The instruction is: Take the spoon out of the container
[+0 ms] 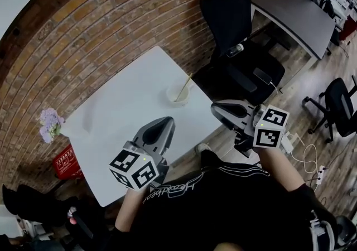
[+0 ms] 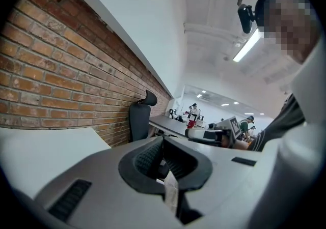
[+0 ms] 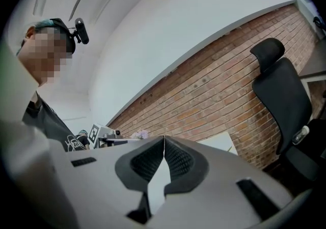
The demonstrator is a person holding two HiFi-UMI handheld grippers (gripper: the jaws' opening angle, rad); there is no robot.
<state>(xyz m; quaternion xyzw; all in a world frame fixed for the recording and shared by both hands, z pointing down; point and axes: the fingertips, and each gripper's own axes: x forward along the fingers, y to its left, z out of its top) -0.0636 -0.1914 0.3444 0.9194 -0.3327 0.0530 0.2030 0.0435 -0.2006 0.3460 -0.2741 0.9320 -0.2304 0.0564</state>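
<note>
Left tool (image 1: 165, 121), right tool (image 1: 216, 110) both closed, empty; spoon (image 1: 184, 86) in container (image 1: 177, 98) on table (image 1: 120, 107); chair (image 1: 231, 15) behind.

The spoon (image 1: 184, 87) kept its bowl hidden inside the container (image 1: 177, 98), ahead of the right gripper (image 1: 216, 110). Beyond it, the office chair (image 1: 231, 4) was cut off by the top edge.

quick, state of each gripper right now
Left gripper: closed, holding nothing.
Right gripper: closed, holding nothing.
</note>
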